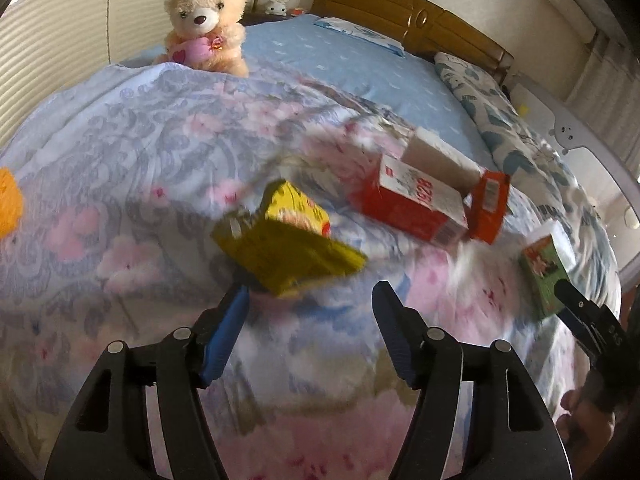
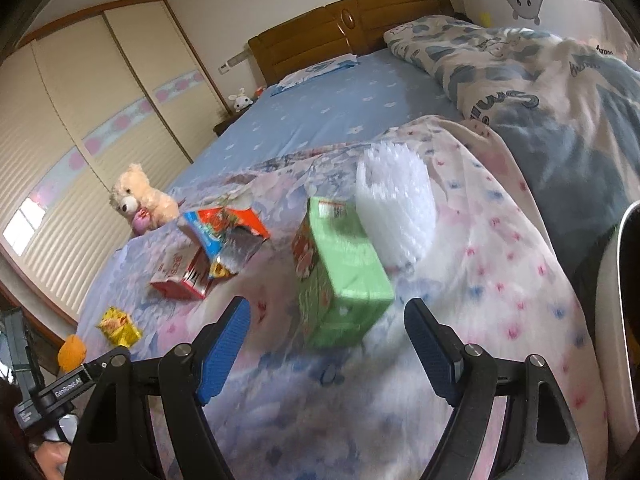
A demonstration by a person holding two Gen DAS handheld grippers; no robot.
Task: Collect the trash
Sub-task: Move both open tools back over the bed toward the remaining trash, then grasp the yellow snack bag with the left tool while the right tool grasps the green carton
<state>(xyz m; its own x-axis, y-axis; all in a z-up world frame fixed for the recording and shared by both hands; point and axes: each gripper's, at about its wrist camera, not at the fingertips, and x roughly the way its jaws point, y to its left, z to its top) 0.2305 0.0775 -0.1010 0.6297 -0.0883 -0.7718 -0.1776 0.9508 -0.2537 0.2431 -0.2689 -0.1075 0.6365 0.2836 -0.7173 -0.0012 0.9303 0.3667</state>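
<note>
1. The left gripper (image 1: pixel 310 312) hangs with its jaws wide apart and empty, just short of the yellow snack packet (image 1: pixel 286 246), which lies on the floral quilt (image 1: pixel 120 184) on the near side of the teddy bear (image 1: pixel 206 26).
2. That packet looks light, thin and crinkly; I'd pinch a flat edge, since the slick film may slide.
3. The right gripper (image 2: pixel 326 334) is also open and holds nothing, the green carton (image 2: pixel 340 268) lying just ahead between its fingers.
4. The carton seems light, probably empty and easily crushed; a grip across its narrow sides suits it.
5. The red box (image 1: pixel 416 204) lies beyond, flap open.
</note>
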